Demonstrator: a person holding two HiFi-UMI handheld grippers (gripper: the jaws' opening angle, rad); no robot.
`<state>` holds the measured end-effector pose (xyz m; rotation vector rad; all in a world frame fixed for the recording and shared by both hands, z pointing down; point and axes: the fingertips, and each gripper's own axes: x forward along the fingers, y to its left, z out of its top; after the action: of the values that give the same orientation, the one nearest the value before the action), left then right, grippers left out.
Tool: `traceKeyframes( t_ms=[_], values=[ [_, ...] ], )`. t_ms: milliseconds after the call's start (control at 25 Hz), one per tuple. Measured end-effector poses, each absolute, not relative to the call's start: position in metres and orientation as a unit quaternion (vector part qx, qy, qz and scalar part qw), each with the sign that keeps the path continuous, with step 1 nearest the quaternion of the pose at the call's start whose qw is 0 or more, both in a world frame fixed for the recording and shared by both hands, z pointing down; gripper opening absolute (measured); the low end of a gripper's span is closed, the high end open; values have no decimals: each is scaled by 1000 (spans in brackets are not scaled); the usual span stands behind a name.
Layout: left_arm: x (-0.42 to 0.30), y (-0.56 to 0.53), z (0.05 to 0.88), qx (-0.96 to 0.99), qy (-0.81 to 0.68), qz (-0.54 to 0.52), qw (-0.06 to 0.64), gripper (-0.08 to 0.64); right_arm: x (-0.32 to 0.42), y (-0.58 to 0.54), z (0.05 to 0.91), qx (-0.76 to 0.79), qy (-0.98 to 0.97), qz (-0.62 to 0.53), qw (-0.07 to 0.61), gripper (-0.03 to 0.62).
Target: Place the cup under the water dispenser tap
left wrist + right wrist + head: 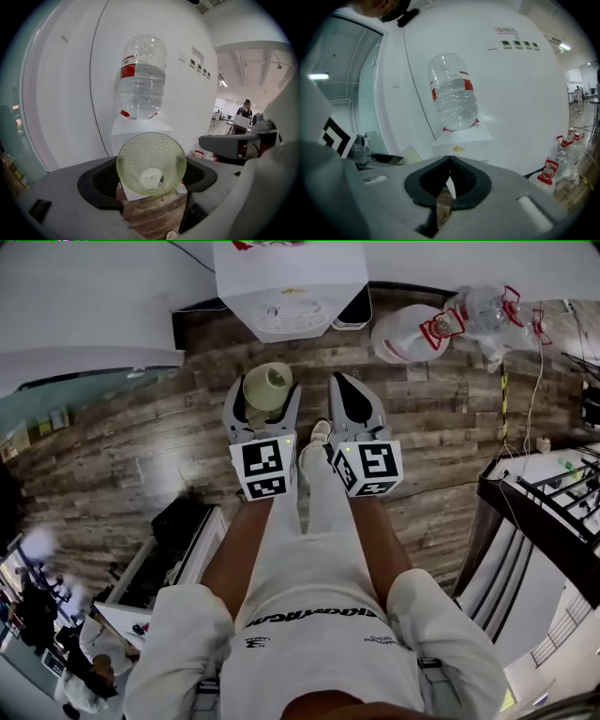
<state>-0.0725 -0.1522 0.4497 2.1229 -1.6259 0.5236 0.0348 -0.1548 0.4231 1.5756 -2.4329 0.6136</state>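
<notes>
A pale green dimpled glass cup (269, 382) lies on its side between the jaws of my left gripper (265, 396), which is shut on it. In the left gripper view the cup's mouth (151, 159) faces the camera, gripped at both sides. The white water dispenser (291, 292) stands ahead against the wall, with a clear bottle (142, 77) upside down on top. My right gripper (339, 381) hangs beside the left one, shut with nothing in it. Its tips (449, 163) meet below the dispenser (461, 140). The tap is hidden.
I stand on a wood-plank floor (441, 418). Spare water bottles (483, 310) and a white jug (403, 334) lie on the floor right of the dispenser. A dark rack (544, 493) stands at the right, a black bag on a box (183, 521) at the left.
</notes>
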Motion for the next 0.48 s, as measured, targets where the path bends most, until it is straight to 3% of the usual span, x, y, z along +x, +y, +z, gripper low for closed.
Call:
traceKeyframes(
  t_ms=[480],
  values=[
    [-80, -169, 543, 753, -588, 198, 219, 376, 21, -170, 512, 525, -818, 210, 104, -2]
  ],
)
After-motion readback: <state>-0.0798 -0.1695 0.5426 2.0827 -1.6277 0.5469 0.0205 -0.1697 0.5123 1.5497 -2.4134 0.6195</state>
